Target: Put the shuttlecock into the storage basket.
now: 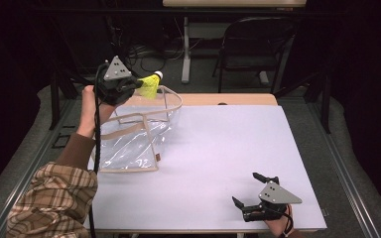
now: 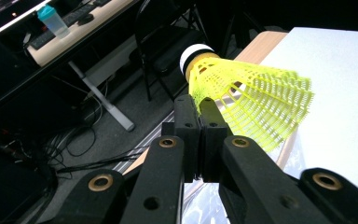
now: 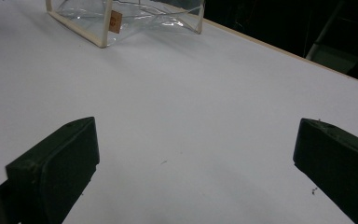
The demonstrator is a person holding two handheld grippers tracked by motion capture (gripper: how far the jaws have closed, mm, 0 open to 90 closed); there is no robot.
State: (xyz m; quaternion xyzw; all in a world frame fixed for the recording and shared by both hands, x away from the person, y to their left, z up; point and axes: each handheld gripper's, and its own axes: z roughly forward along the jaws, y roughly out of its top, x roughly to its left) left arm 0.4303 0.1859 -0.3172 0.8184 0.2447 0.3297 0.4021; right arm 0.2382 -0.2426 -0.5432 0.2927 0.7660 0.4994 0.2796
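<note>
left gripper [image 1: 138, 85]: raised at the far left of the table, above the clear bag; jaws pressed together on the edge of the yellow skirt of a shuttlecock [image 1: 151, 85].
shuttlecock: held in the air over the bag's far rim, white cork end pointing away from the gripper, toward the far side.
right gripper [image 1: 249, 189]: low at the near right corner of the white table [image 1: 218, 148], jaws spread wide, holding nothing.
clear bag [image 1: 131, 141]: transparent plastic with beige trim and looped handles, lying on the left part of the table, mouth facing the far side.
left gripper view: shows the mesh of the skirt [image 2: 256, 100] pinched between the jaws, plus a folding chair [image 2: 168, 42] and a desk with a blue bottle [image 2: 53, 21] beyond the table edge.
right gripper view: shows bare tabletop between the two spread jaws, and the bag's near corner [image 3: 121, 18] with a small tan label, well apart from the gripper [image 3: 196, 158].
</note>
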